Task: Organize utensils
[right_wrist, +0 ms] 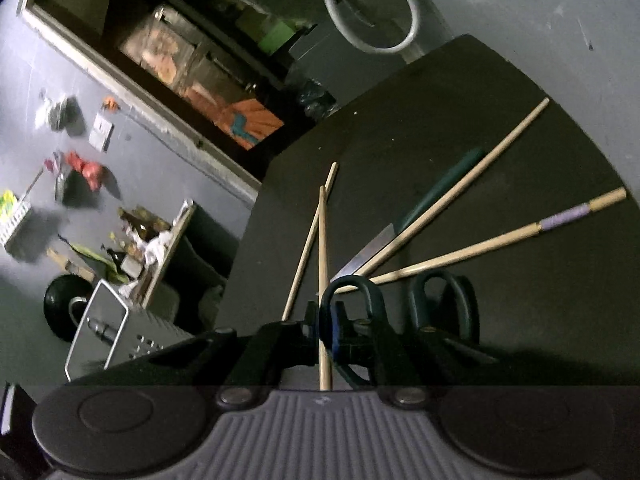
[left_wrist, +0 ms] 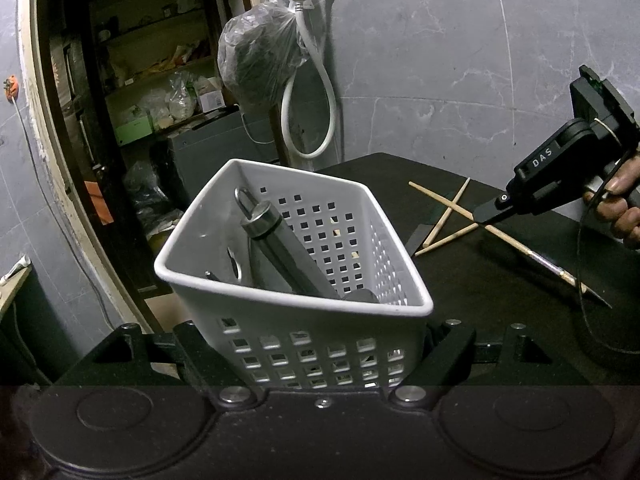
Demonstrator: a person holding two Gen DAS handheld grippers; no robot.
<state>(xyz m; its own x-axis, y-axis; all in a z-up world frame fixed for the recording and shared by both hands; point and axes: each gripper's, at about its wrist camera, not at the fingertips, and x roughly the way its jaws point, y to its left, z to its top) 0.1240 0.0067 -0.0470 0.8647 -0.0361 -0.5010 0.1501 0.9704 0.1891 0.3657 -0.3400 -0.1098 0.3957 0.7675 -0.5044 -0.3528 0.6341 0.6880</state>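
The white perforated basket (left_wrist: 294, 280) sits clamped between the fingers of the left gripper (left_wrist: 308, 344), which press its lower walls from both sides. It stands at the left edge of the dark tabletop (left_wrist: 500, 304), tilted toward the camera. Inside leans a steel-capped utensil handle (left_wrist: 280, 248) with a hanging loop, beside other metal pieces too shadowed to name.

Toward the tabletop's far right, the right gripper (right_wrist: 326, 340) is closed on a single wooden chopstick (right_wrist: 323, 264), which runs straight up between its narrow jaws. A second chopstick (right_wrist: 308, 244) lies just beside it, crossing near the tip. Further right, two more chopsticks (right_wrist: 460, 196) fan outward, one with a purple band (right_wrist: 564, 214), over a knife with a green handle (right_wrist: 436, 196). Black-handled scissors (right_wrist: 444, 304) lie just beside the right gripper.
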